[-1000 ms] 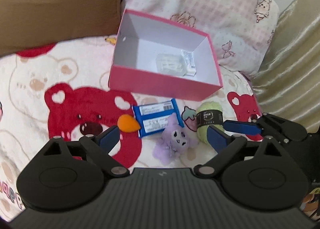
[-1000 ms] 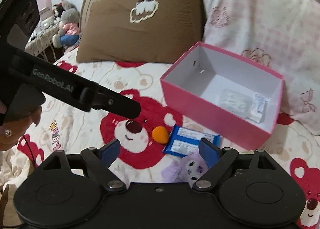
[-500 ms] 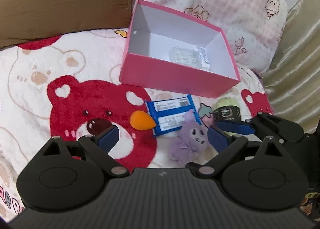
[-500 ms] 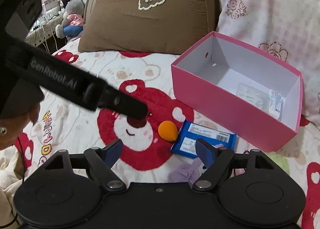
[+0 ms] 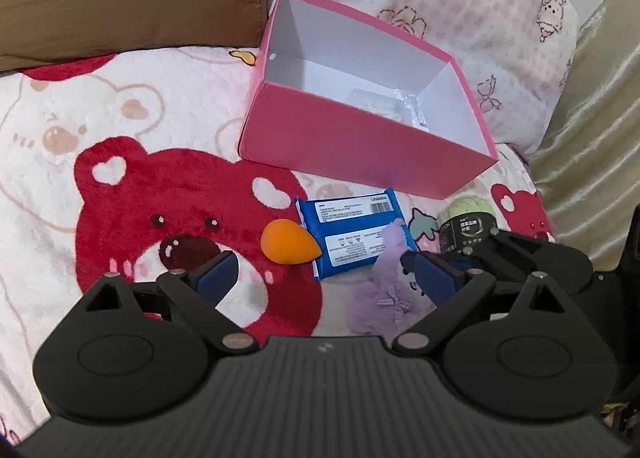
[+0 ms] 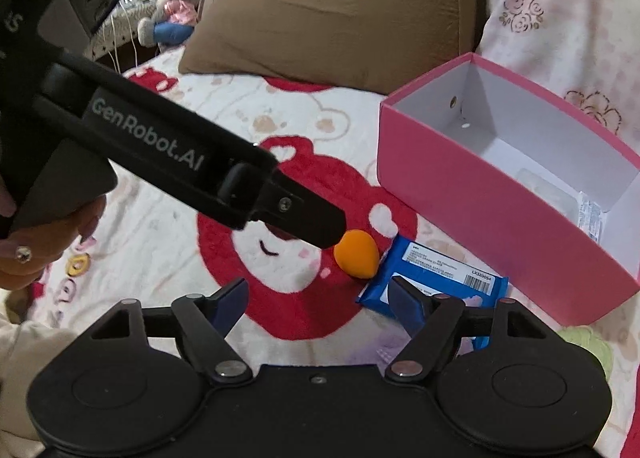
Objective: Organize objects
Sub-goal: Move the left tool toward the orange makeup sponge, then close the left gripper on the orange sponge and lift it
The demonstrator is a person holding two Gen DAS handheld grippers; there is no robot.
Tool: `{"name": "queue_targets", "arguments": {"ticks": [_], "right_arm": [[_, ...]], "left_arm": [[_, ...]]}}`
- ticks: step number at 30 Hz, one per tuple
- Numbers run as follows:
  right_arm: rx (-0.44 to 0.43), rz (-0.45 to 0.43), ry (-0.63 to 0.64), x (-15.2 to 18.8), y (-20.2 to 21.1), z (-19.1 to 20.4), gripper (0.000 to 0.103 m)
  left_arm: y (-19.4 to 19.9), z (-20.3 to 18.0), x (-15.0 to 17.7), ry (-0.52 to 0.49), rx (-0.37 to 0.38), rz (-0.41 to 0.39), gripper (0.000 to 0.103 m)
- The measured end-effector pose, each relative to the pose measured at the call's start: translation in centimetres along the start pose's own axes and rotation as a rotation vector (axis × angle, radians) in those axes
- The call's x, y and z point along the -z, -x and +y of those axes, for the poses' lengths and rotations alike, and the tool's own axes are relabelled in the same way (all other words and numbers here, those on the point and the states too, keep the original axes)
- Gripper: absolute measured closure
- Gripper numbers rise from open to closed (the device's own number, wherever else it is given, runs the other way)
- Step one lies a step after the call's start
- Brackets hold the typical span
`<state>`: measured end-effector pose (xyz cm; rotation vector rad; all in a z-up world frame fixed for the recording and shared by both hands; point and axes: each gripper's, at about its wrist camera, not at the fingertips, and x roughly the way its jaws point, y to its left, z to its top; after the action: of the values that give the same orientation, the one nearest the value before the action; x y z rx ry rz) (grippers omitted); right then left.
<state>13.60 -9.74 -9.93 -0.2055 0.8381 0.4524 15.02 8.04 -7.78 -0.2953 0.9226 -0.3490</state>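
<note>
Bedroom scene: plush cream bed blanket (image 5: 180, 105) printed with red bears, brown pillow (image 6: 320, 17) and pink checked pillow (image 5: 460, 5) at the head.

Landmark: open pink cardboard box (image 5: 360, 153) with white inside, a clear plastic packet (image 5: 384, 105) already lying in it. Just in front of the box, loose on the blanket: orange teardrop makeup sponge (image 5: 286, 244), touching the flat blue plastic-wrapped pack (image 5: 352, 234) on its near left edge. Overlapping the pack's near right corner, a fluffy purple plush toy (image 5: 384, 294); right of that, a pale green yarn ball with black label band (image 5: 468, 221), near the box's front right corner.

Sponge likely very light, soft and springy, apt to squirt out if squeezed hard; best taken across its round belly, not the tip. Pack flat and slick, hard to lift off plush; better taken by an edge.

Left gripper (image 5: 320, 270) wide open, empty, poised over sponge and pack. Right gripper (image 6: 316, 298) partly open and closing, nothing between its fingers, near the pack's front.
</note>
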Motion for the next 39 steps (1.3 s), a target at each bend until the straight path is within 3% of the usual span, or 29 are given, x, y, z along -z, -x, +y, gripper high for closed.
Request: {"name": "queue_targets", "arguments": {"ticks": [8,13,15,19,22,27,29,39], "right_arm": [[-0.017,-0.067,0.021,0.6,-2.4,-0.6,0.031],[-0.005,-0.056,0.038,0.8,-4.2,-0.7,0.032],[-0.006,-0.048,0.018,0.8,-5.1,-1.1,0.032],[-0.004,0.018,-0.034,1.2,-6.5,-1.8,0.032],[0.027,-0.006,-0.030,1.6,-6.4,-1.9,0.032],[0.005,-0.046,-0.067,1.4,-6.8,-2.3,0.051],[-0.018,-0.049,-0.050,1.3,-7.1,-2.0,0.061],[0.018,-0.023,-0.048,0.7,-8.1,-2.7,0.061]], "left_arm": [[-3.1,1.3,1.0,0.083,-0.009,0.016,0.011],[-4.3,2.5,1.6,0.147,0.021,-0.018,0.017],[-4.8,3.1,1.7,0.176,0.030,-0.022,0.026],[-5.2,3.4,2.0,0.169,0.035,-0.046,0.028],[-5.7,3.8,2.3,0.188,0.051,-0.044,0.034],[-6.4,4.6,2.8,0.229,0.059,-0.069,0.053],[-6.6,4.9,2.9,0.250,0.080,-0.068,0.055],[-6.9,5.4,2.5,0.257,0.050,-0.095,0.056]]}}
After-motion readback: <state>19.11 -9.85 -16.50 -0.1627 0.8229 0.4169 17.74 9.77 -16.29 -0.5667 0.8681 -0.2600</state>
